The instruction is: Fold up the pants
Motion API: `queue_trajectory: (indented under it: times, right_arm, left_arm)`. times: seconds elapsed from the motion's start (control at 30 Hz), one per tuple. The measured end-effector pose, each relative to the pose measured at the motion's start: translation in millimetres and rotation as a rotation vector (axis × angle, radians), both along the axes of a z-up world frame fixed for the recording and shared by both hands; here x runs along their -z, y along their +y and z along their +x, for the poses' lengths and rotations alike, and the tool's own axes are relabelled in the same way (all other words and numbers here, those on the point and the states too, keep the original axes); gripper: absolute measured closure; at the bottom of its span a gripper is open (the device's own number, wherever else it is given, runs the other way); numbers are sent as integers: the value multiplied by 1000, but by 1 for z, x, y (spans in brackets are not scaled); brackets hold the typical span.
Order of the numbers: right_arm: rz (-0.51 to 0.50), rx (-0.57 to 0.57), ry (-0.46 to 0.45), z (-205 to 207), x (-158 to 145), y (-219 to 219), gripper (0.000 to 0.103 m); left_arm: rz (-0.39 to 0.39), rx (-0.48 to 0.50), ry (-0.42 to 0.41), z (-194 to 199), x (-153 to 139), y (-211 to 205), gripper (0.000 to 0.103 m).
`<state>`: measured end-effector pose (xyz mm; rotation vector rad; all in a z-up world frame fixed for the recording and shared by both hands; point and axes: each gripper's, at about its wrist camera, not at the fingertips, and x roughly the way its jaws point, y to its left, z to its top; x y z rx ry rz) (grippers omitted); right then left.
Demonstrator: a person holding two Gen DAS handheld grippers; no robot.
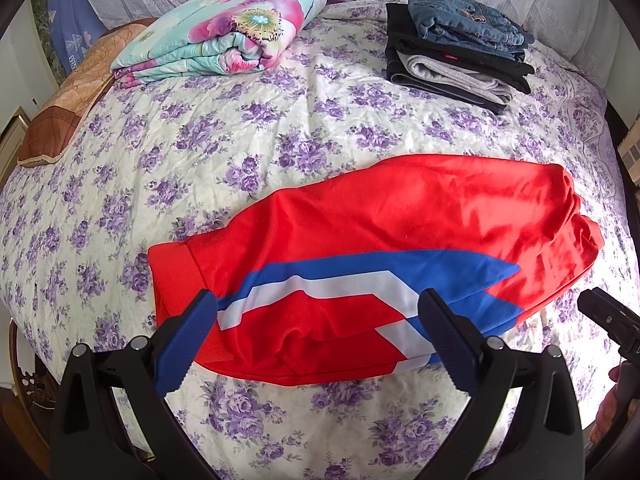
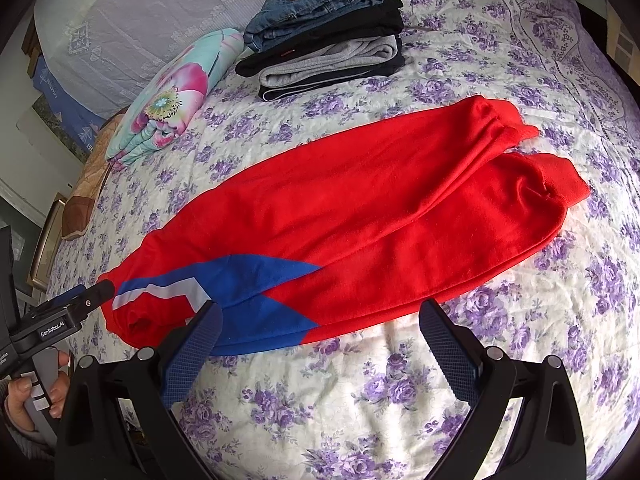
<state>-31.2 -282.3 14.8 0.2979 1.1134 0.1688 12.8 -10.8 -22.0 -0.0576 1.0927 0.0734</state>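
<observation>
Red pants (image 1: 380,220) with a blue and white panel lie flat on the flowered bedspread, folded lengthwise, one leg over the other. In the right wrist view the pants (image 2: 380,208) run from the waist at lower left to the cuffs at upper right. My left gripper (image 1: 316,300) is open, its fingers just above the waist end, holding nothing. My right gripper (image 2: 320,312) is open over the near edge of the pants by the blue panel, holding nothing. The right gripper's tip shows in the left wrist view (image 1: 608,316); the left gripper shows in the right wrist view (image 2: 80,300).
A stack of folded pants (image 1: 456,48), jeans on top, sits at the back of the bed (image 1: 240,136); it also shows in the right wrist view (image 2: 328,32). A folded floral quilt (image 1: 224,32) and a brown pillow (image 1: 72,100) lie at the back left.
</observation>
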Motion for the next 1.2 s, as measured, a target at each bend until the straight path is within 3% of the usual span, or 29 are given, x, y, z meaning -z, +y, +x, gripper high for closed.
queue_trajectory:
  times: [0.23,0.4,0.43,0.53,0.7,0.8,0.97,1.07,1.17,1.2]
  right_arm:
    - [41,31,7,4,2,-14,4]
    - [11,185,-157,3,-11,-61,4]
    - [14,203,-155,5,-10,-71,4]
    - [119,213,-82,14,2,-112,4]
    - [406,316,-104,7,23,-177,4]
    - [475,393,-81,8,42,-203,4]
    - [573,403,-33,30,74,-214,4]
    - [658,430,-47,43,91,-221,5]
    - [684,422,-61,51,99,-222,11]
    - [688,412,-64,51,100,-221,21]
  left_arm:
    - [-38,-28,48,4,5,6,5]
    - [-121,-152,56,-3,11,35,5]
    - [-127,-177,65,-5,14,41,5]
    - [-117,-218,106,-13,23,54,5]
    - [-184,-265,165,-33,37,74,5]
    - [-262,-298,193,-45,47,85,5]
    - [-418,-366,218,-62,68,98,5]
    - [-463,-397,222,-70,79,101,5]
    - [-516,-426,220,-74,87,107,5]
    - [-542,-434,207,-75,89,111,5]
